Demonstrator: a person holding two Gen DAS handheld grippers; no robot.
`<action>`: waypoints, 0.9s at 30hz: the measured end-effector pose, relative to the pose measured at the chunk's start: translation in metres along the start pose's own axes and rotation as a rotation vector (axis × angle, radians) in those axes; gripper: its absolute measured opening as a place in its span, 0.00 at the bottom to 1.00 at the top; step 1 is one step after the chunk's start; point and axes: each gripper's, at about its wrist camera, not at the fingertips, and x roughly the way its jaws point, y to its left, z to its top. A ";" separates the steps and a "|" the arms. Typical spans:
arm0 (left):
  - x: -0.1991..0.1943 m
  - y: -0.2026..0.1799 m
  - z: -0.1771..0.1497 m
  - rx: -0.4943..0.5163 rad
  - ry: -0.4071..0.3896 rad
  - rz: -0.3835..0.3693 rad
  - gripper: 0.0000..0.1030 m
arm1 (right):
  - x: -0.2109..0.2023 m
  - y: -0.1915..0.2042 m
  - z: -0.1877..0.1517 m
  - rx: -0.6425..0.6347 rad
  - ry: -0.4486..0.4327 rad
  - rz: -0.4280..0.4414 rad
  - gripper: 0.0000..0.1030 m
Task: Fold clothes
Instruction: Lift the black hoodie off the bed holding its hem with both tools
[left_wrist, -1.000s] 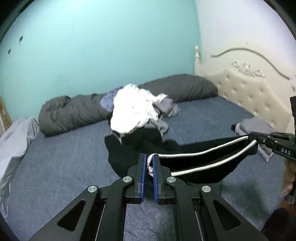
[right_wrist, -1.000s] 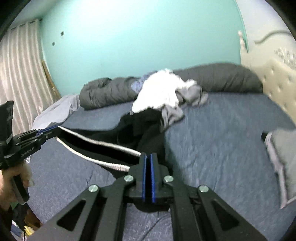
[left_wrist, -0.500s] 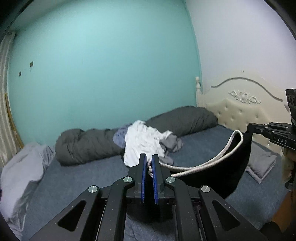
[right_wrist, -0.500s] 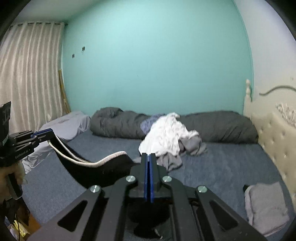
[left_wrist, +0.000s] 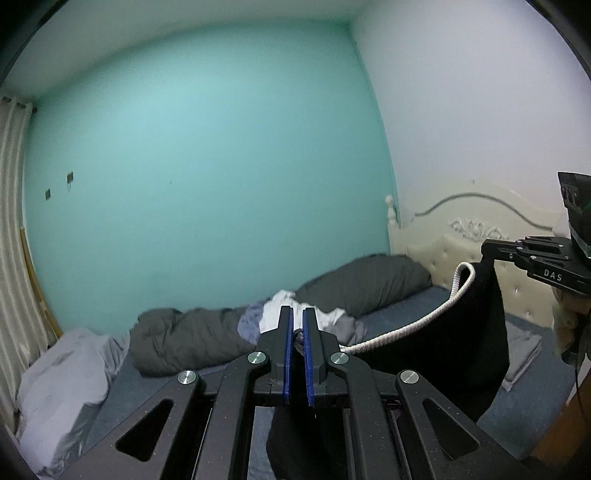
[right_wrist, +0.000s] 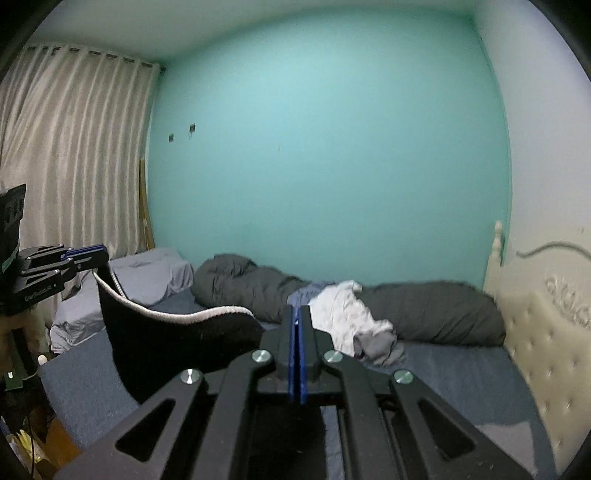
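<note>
A black garment with a white ribbed waistband (left_wrist: 443, 347) hangs in the air between my two grippers, above the bed. My left gripper (left_wrist: 297, 321) is shut on one end of the band; it also shows at the left of the right wrist view (right_wrist: 86, 258). My right gripper (right_wrist: 297, 317) is shut on the other end; it also shows at the right of the left wrist view (left_wrist: 491, 251). The garment (right_wrist: 166, 347) sags in a curve between them. A pile of white and grey clothes (right_wrist: 351, 321) lies mid-bed.
The bed (right_wrist: 443, 373) has a blue sheet, a dark grey duvet (right_wrist: 424, 314) along the teal wall and a cream padded headboard (right_wrist: 543, 339) at right. A folded grey item (left_wrist: 524, 350) lies near the headboard. Light bedding (left_wrist: 59, 376) and curtains (right_wrist: 66, 166) are at left.
Both grippers have risen and tilted up, lifting the black garment off the bed. The waistband went from stretched low over the sheet to hanging in a curve in the air.
</note>
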 end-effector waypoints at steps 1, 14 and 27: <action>-0.007 0.000 0.007 0.005 -0.015 0.007 0.05 | -0.005 0.001 0.008 -0.010 -0.012 0.000 0.01; 0.001 -0.001 -0.029 -0.147 0.121 -0.136 0.00 | -0.018 0.023 0.020 -0.097 0.031 0.017 0.01; 0.127 -0.026 -0.216 -0.327 0.451 -0.312 0.00 | 0.069 0.007 -0.081 -0.061 0.279 -0.019 0.01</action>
